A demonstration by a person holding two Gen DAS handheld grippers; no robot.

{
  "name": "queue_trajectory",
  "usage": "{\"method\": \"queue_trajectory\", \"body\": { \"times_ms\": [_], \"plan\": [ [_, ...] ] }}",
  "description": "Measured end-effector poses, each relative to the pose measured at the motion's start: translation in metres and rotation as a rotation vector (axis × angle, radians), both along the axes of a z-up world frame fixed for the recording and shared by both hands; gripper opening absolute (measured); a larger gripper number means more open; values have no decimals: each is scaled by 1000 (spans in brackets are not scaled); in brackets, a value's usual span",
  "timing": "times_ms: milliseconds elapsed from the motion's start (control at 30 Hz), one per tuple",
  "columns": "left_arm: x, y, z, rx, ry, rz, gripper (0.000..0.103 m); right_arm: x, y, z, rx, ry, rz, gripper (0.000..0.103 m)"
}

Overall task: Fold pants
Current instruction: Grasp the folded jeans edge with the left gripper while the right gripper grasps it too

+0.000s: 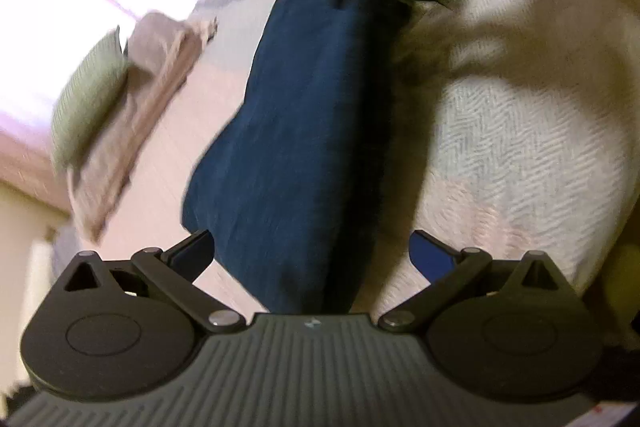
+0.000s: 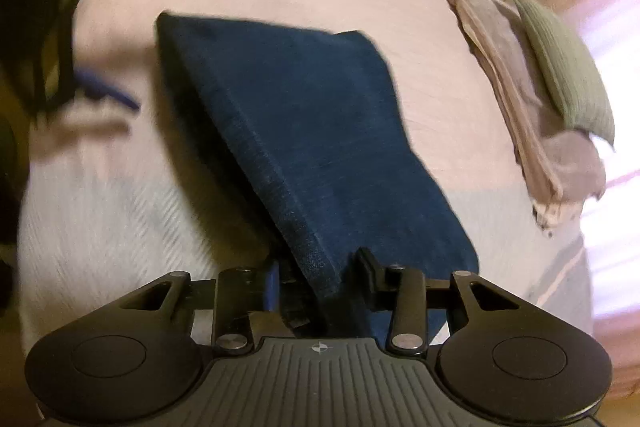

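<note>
The pants lie on the bed as a dark blue denim bundle, already folded into a thick slab of several layers, its stacked edge showing along the side nearest the right tongs. Those tongs are pinching the near corner of the pants, the fold sandwiched between the 2 pads. The left tongs are spread wide with nothing between them, hovering just above the pants' other end.

Denim this thick looks fairly heavy and limp rather than stiff: it will sag from any single hold, and the layers may slide apart if lifted by 1 corner. It is not slippery or fragile, so a firm pinch is safe. The best hold is probably through all layers at the folded edge, 1 pair of tongs at each corner, so the stack stays together.

Beyond the pants, a folded beige cloth and a green pillow rest on the bed.
</note>
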State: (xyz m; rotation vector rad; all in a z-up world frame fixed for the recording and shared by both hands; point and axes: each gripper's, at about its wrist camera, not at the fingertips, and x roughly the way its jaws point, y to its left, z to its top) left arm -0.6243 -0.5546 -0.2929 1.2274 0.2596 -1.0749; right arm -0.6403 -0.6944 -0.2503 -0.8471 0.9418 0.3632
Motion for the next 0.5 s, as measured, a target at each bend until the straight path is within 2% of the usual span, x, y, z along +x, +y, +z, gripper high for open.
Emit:
{"method": "queue_trajectory", "body": {
  "times_ms": [133, 233, 267, 300, 333, 467, 500],
  "plan": [
    [0, -8, -9, 12, -99, -39, 99, 23, -5, 35, 78, 75, -59, 35],
    [6, -10, -12, 30, -136, -48, 85, 28, -5, 50, 116, 98, -92, 35],
    [10, -10, -12, 38, -142, -48, 72, 31, -6, 53, 125, 104, -99, 35],
    [14, -11, -12, 51, -133, -45, 47, 29, -7, 54, 126, 107, -101, 35],
    [20, -11, -9, 54, -106, -35, 34, 23, -7, 52, 122, 106, -99, 35],
    [37, -14, 17, 65, -9, -57, 22, 8, -4, 43, 117, 76, -115, 39],
    [44, -16, 25, 67, 22, -52, 22, 2, -2, 38, 108, 67, -118, 48]
  ]
}}
